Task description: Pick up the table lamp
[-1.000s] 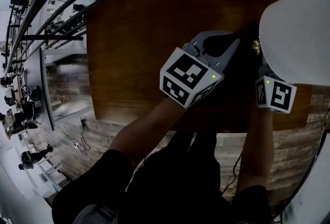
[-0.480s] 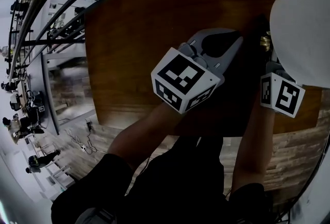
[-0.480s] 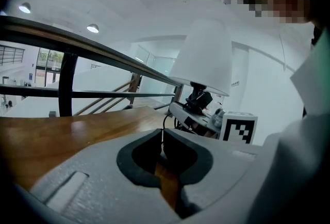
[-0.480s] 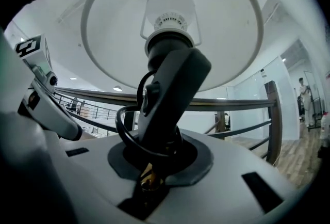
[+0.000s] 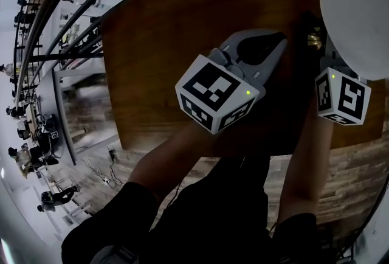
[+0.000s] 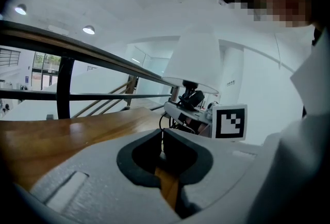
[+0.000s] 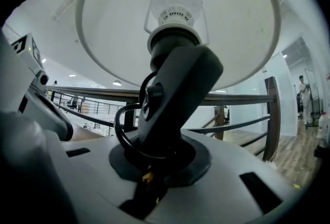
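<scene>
Wood tbl w/ metal railing beyond

Wood table below left gripper is seen varnished, semi-glossy. Lamp shade above right gripper is seen white, matt; lamp neck between its jaws, black matt plastic.

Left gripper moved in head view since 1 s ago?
No. The left gripper keeps the same spot over the table, near its front edge.

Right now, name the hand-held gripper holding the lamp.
The right hand-held gripper: its jaws just closed on the table lamp; the left hand-held gripper grips nothing.
</scene>
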Available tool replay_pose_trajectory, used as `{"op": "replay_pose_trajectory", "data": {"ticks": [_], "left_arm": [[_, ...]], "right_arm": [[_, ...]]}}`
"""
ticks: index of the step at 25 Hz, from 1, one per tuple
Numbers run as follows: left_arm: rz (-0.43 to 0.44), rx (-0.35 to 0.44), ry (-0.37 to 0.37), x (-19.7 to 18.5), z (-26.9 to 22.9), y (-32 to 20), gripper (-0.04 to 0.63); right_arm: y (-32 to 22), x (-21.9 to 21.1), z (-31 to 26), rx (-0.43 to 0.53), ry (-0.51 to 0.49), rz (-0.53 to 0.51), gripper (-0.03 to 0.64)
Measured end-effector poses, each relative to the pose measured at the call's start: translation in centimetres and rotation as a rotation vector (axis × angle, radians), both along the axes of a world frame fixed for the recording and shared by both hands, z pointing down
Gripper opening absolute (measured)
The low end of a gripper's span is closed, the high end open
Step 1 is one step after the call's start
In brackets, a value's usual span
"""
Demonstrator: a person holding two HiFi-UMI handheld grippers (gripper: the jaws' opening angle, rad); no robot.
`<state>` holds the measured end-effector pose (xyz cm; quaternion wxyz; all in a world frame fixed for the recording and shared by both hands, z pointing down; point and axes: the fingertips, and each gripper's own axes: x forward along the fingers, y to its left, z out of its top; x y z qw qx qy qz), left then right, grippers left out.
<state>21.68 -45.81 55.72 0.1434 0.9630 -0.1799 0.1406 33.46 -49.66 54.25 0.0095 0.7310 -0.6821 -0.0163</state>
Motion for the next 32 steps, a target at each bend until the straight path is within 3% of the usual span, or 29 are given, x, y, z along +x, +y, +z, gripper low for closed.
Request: {"op": "replay_pose_trajectory", "data": {"ticks": [4,7,11,16,22,26,32], "left_arm": [[-0.001,0.026,0.016,0.0,-2.1,1.1,0.017],[-0.022,0.033,0.030,0.0,-4.1,0.9,0.018],[-0.073,0.034,0.057,-0.8,-8.2,0.4,0.017],[-0.039,0.048,0.053,-1.6,-12.3,2.4,0.017],[-0.066,0.035,0.115,-3.5,-18.9,4.2,0.017],[-0.034,0.006,0.111,-5.5,-22.4,7.3,0.017],[-0.007,0.007,0.112,-10.2,-24.8,16.1,0.017]], "right_arm": [[1.5,-0.1,-1.2,-0.015,-0.067,-0.026,0.051],[2.1,-0.5,-3.1,-0.029,-0.053,-0.057,0.051],[2.7,-1.5,-7.7,-0.032,-0.031,-0.100,0.051],[5.0,-2.8,-13.3,-0.041,-0.041,-0.126,0.051],[8.5,-4.0,-20.8,-0.034,-0.075,-0.198,0.051],[12.1,-4.1,-26.1,-0.004,-0.100,-0.209,0.051],[22.7,-6.8,-29.2,0.025,-0.090,-0.232,0.051]]}}
